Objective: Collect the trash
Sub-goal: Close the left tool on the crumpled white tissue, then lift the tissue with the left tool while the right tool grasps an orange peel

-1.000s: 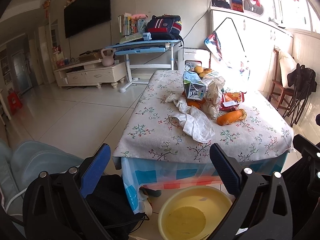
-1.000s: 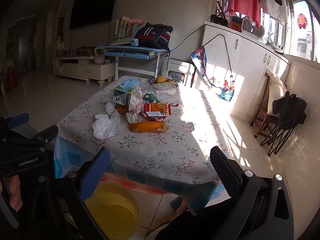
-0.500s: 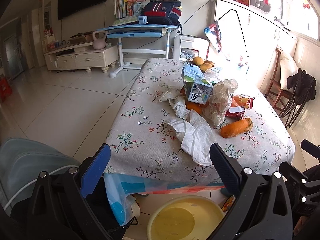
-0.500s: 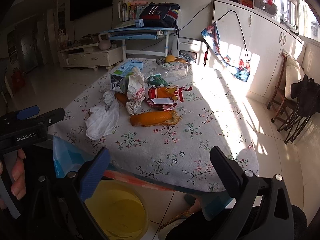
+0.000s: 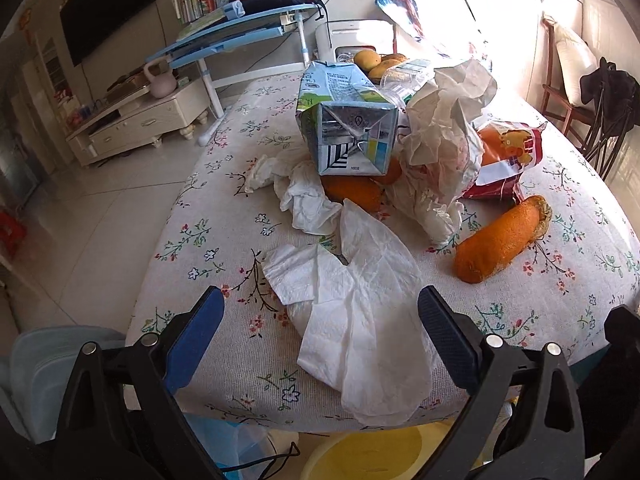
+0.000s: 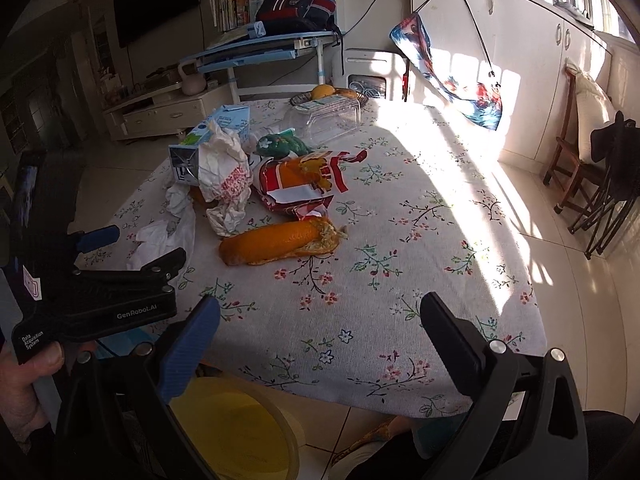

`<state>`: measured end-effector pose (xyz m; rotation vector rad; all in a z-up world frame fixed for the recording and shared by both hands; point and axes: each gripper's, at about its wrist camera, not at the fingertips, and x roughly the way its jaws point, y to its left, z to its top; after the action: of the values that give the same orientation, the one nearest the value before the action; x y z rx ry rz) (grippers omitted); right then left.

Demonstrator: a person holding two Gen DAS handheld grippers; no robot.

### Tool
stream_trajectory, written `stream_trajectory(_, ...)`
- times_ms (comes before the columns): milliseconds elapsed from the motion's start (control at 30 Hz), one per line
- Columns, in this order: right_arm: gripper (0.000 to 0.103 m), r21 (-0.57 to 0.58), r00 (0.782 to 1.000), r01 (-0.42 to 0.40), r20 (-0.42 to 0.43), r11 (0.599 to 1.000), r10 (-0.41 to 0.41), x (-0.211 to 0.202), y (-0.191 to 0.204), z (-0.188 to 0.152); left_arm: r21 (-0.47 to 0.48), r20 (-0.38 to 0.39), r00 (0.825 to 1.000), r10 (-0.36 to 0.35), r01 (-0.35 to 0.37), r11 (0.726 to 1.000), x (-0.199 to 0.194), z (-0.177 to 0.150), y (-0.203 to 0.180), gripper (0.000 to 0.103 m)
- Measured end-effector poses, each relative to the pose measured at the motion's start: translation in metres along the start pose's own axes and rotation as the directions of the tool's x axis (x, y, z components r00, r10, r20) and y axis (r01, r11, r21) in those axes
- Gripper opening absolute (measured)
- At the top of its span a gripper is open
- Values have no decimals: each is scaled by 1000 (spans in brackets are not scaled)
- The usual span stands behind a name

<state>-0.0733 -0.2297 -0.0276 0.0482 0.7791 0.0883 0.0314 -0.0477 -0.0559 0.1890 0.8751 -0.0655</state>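
White crumpled tissue: now lies between the spread fingers of the left hand-held gripper, which has closed in from farther back; jaws just narrowing, pads not yet touching. Likely first pick. Tissue overhangs the table edge nearest the gripper. Right hand-held gripper: spread, empty, over bare cloth. Yellow basin below.

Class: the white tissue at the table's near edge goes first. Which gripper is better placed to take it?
Left. The left gripper is open with the white tissue between its fingers; the right gripper faces bare tablecloth.
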Motion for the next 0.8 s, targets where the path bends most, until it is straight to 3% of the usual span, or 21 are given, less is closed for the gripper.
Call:
stream_trajectory(67, 96, 17, 1000, -18, -7, 1000, 18, 3, -1, 2, -35, 8, 996, -88, 88, 996, 3, -2, 3, 54)
stream_trajectory(100, 96, 26, 1000, -27, -12, 999, 27, 5, -1, 4, -47, 9, 995, -95, 96, 994, 2, -2, 5, 50)
stream_trajectory(133, 96, 38, 999, -38, -17, 999, 38, 7, -2, 5, -38, 8, 995, -97, 97, 995, 2, -1, 6, 31)
stream_trajectory(167, 96, 52, 998, -52, -23, 997, 53, 10, -3, 7, -29, 6, 992, -123, 123, 992, 2, 0, 6, 21)
stream_trajectory(200, 96, 65, 997, -63, -32, 996, 66, 13, -3, 9, -36, 7, 992, -126, 126, 991, 1, 0, 8, 18)
stream_trajectory(333, 96, 117, 991, -116, -52, 986, 122, 28, -1, 17, -108, -1, 988, -154, 153, 982, 0, -4, 27, 15)
stream_trajectory(500, 91, 201, 989, -123, -60, 972, 137, 45, 1, 26, -166, -5, 984, -178, 174, 971, -2, -9, 41, 15)
stream_trajectory(667, 81, 261, 993, -70, -76, 963, 93, 65, 7, 33, -178, -5, 981, -195, 191, 965, -2, -11, 40, 15)
stream_trajectory(800, 78, 183, 997, -11, -73, 983, 24, 74, 22, 36, -186, -5, 979, -203, 199, 962, -4, -13, 41, 15)
